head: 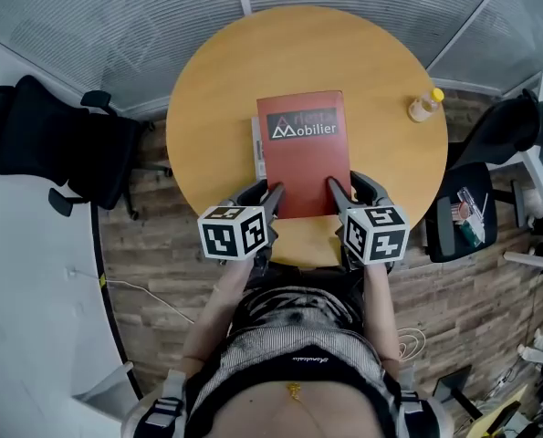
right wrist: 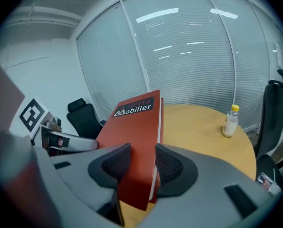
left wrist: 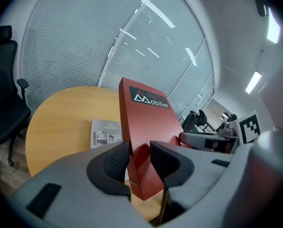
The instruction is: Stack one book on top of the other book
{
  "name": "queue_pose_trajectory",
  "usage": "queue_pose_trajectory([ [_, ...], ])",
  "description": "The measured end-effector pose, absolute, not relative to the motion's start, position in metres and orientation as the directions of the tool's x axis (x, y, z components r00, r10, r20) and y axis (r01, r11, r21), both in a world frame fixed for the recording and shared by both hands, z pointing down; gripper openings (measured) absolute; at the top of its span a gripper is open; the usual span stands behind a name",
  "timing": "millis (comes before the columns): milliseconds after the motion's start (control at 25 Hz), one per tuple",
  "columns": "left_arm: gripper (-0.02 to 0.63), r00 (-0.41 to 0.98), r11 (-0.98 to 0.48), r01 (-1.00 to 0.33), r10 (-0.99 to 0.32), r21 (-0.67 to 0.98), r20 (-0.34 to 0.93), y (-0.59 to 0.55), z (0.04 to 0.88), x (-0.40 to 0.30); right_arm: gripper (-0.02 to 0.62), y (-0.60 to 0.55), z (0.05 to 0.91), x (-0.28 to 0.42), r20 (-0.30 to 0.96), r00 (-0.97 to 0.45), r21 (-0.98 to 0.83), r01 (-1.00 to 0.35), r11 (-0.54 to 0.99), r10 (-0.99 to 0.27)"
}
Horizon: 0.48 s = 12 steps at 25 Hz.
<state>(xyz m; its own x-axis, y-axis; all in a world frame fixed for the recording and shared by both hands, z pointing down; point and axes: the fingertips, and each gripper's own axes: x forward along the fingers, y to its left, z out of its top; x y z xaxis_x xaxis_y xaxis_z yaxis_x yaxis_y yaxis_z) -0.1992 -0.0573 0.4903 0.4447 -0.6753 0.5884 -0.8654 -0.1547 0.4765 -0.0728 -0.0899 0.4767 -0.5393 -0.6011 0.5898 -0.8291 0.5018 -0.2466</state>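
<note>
Grip: left tongs (left wrist: 140,158) and right tongs (right wrist: 142,167) each clenched on a near corner of the large red hardback book (head: 303,153), steadying its width | Place: over the thin grey book (left wrist: 105,133) on the round wooden bench (head: 207,89), seemingly not yet resting | Stage: aligning for stack

Bottle (head: 425,105) on round table (head: 218,89)

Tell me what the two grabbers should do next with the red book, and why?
Probably lower the red book flat onto the grey book. The left gripper and the right gripper each clamp its near edge, and it is already lined up over the grey book, whose edge peeks out at its left in the head view. Setting it down seems to be all that is left.
</note>
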Motion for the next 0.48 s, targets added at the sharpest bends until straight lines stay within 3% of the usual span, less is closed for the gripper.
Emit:
queue_pose_trajectory([
  [480, 0.13, 0.464, -0.164, -0.857, -0.657, 0.489, 0.594, -0.059, 0.503, -0.242, 0.172, -0.09, 0.49, -0.115, 0.609, -0.528, -0.257, -0.837, 0.482, -0.592],
])
